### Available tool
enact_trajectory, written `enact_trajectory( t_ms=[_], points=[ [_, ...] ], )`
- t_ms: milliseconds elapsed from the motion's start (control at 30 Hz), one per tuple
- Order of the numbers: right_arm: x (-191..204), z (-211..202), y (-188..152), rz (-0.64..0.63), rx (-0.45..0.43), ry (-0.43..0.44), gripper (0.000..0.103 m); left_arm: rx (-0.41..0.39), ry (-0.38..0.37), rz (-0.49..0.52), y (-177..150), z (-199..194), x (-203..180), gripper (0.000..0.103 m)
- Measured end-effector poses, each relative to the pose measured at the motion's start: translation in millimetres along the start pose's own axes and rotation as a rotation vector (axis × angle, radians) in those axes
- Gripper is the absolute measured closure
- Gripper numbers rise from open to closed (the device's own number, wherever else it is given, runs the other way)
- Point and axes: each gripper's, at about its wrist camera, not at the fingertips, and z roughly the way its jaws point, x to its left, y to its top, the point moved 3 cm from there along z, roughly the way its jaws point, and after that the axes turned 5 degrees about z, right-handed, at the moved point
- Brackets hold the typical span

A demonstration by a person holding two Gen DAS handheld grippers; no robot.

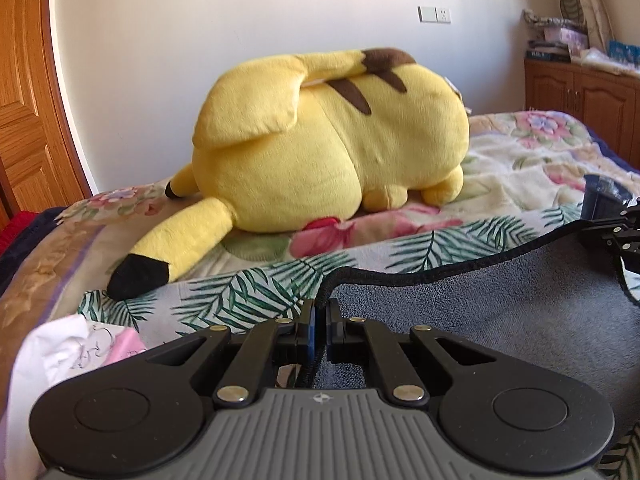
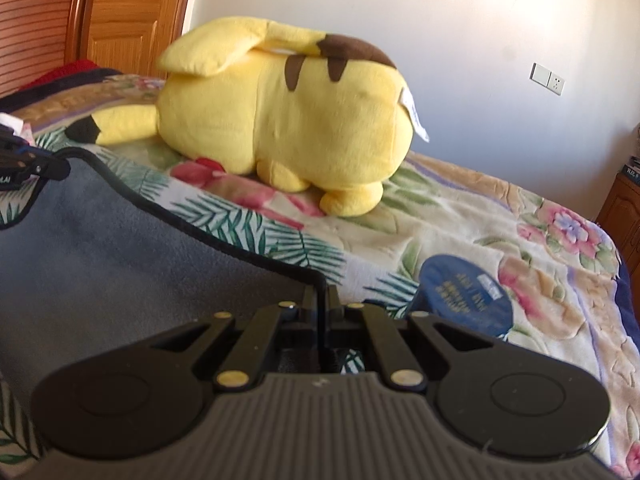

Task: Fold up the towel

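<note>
The grey towel [image 1: 480,304] with a black hem hangs stretched between both grippers above the bed. My left gripper [image 1: 320,312] is shut on the towel's left corner, the hem pinched between its jaws. My right gripper [image 2: 323,300] is shut on the towel's right corner [image 2: 120,248]. The right gripper also shows at the right edge of the left wrist view [image 1: 620,228], and the left gripper at the left edge of the right wrist view [image 2: 28,164]. The towel's lower part is hidden below the grippers.
A big yellow plush toy [image 1: 328,140] lies on the flowered blanket [image 1: 520,168] just beyond the towel. A round dark blue lid [image 2: 464,296] lies on the bed at right. White and pink cloth [image 1: 72,360] lies at left. A wooden cabinet [image 1: 580,100] stands at far right.
</note>
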Motion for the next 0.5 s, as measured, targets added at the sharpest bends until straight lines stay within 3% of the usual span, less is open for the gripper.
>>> enact_trajectory(
  t_ms=[200, 267, 333, 400, 500],
  points=[
    [-2.4, 7.6, -7.5, -0.003, 0.018, 0.012, 0.099, 0.023, 0.015, -0.017, -5.4, 8.8, -0.3, 0.103],
    [-2.9, 9.2, -8.3, 0.002, 0.025, 0.007, 0.09, 0.032, 0.021, -0.024, -6.3, 9.9, 0.8, 0.103],
    [-3.5, 8.2, -8.9, 0.01, 0.026, 0.009, 0.071, 0.029, 0.017, -0.026, -6.5, 7.7, 1.2, 0.102],
    [-4.0, 4.5, -9.1, 0.02, 0.024, 0.016, 0.062, 0.03, 0.013, -0.025, -6.3, 4.3, 1.2, 0.093],
    [-3.2, -5.3, -6.5, 0.022, 0.019, 0.014, 0.059, 0.031, 0.005, -0.037, -3.9, -3.5, 1.0, 0.081]
  ],
)
